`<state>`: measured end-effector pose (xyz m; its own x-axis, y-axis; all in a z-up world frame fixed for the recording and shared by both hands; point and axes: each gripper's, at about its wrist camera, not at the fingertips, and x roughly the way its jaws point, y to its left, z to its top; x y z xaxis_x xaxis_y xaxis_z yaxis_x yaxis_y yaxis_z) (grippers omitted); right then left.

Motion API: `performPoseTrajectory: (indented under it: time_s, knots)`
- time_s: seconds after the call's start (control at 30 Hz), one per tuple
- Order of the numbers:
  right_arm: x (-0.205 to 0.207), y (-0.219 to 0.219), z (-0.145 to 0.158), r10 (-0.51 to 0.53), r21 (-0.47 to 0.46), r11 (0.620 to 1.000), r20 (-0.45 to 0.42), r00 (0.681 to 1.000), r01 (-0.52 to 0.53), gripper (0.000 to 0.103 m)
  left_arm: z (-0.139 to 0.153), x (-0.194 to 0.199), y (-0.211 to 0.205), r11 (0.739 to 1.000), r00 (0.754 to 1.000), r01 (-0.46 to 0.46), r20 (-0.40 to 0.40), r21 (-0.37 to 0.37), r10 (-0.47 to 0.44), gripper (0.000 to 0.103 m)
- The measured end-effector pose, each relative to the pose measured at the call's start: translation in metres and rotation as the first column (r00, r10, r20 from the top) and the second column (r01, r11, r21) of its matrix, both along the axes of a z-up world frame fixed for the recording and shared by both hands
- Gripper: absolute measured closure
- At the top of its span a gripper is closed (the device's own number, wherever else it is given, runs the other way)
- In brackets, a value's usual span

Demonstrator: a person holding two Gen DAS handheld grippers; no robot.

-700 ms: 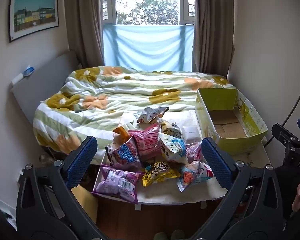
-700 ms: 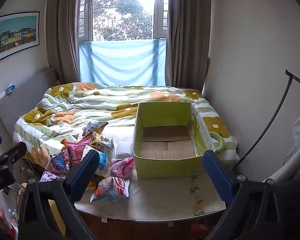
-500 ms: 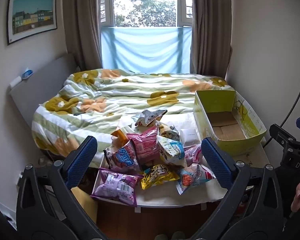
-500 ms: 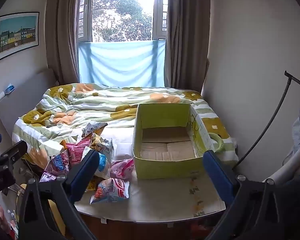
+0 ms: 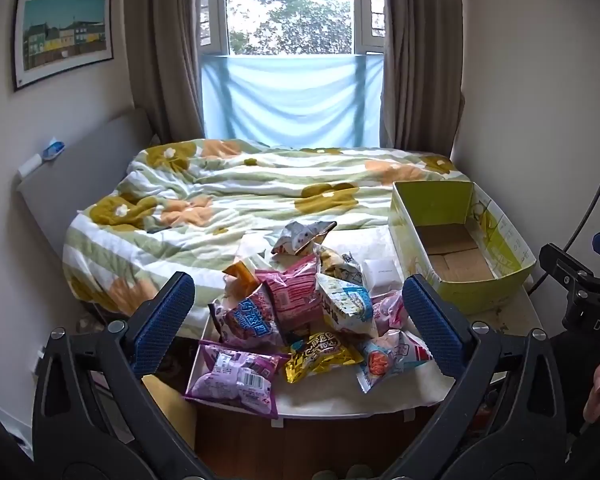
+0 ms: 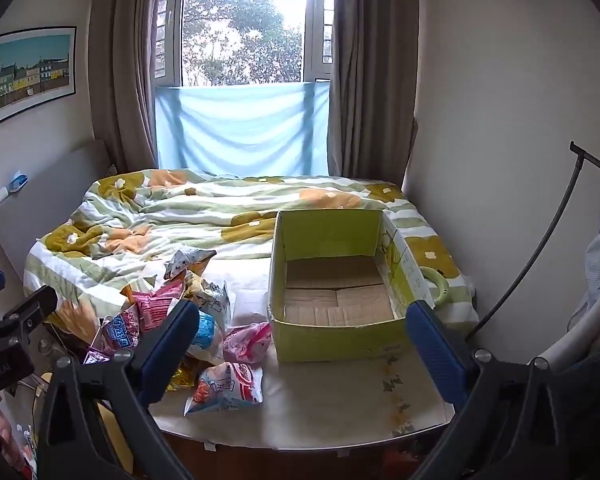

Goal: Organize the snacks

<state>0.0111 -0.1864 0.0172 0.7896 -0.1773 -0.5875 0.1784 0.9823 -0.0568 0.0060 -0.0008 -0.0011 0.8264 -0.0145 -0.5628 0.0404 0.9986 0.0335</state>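
Several snack bags (image 5: 300, 316) lie in a heap on the white board (image 5: 340, 400) at the foot of the bed; a purple bag (image 5: 236, 380) sits nearest me and a yellow one (image 5: 320, 356) beside it. To their right stands an empty yellow-green cardboard box (image 6: 336, 292), also in the left wrist view as the box (image 5: 460, 248). My left gripper (image 5: 298, 324) hangs open in front of the heap, nothing between its fingers. My right gripper (image 6: 300, 344) is open before the box, with a red-and-white bag (image 6: 228, 388) just ahead. The snack heap (image 6: 188, 320) lies left of the box.
A rumpled flowered quilt (image 5: 260, 200) covers the bed behind the snacks. A grey headboard (image 5: 80, 168) stands at the left and a wall at the right. A black stand's rod (image 6: 540, 240) leans by the right wall. The curtained window (image 6: 240, 60) is at the far end.
Both views have shifted slightly, the scene sliding a little down in the left wrist view. Both grippers stay open and empty, and the snacks and box have not moved.
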Motion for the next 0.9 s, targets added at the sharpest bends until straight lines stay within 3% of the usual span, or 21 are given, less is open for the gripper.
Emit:
performPoseTrajectory:
  time_s: [0.9]
  knots:
    - [0.0023,-0.0024,0.0035,0.02,0.013,1.0,0.009,1.0,-0.02,0.001,0.0042,-0.0057,-0.0076,1.0,1.0,-0.007,0.012,0.004,0.007,0.0]
